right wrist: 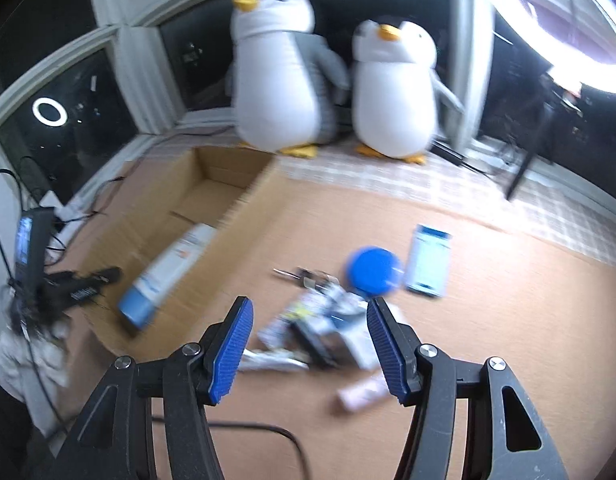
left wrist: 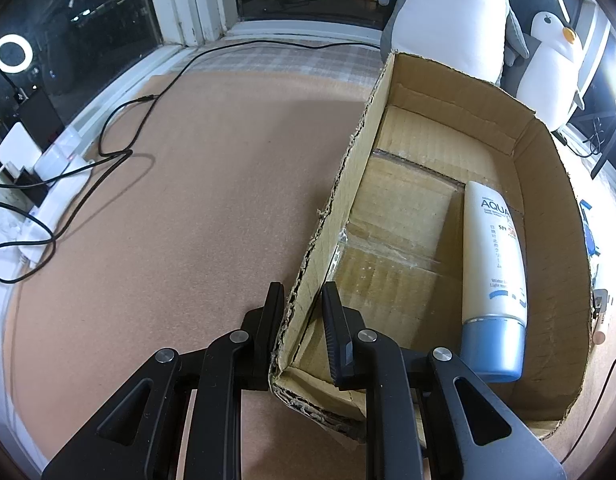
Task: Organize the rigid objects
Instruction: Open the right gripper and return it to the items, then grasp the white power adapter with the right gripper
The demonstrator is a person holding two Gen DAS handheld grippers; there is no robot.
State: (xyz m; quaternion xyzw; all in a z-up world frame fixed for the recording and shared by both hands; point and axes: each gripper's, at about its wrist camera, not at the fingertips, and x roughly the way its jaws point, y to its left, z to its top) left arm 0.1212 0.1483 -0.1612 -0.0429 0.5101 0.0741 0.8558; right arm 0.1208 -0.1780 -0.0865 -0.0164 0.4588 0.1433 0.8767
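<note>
The left gripper clamps the cardboard box wall at its near corner; the right gripper hangs half open, holding nothing, over the clutter.

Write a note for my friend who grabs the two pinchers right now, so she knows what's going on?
Left gripper: shut on the cardboard box's near wall, steadying it.
Right gripper: open, nothing between the pads, over the loose pile on the mat.
Done: the white tube with the blue cap lies in the box.
Left: the blue round lid, the blue-and-white packet, the pink tube and the blurred pile of small items, all outside the box.
</note>
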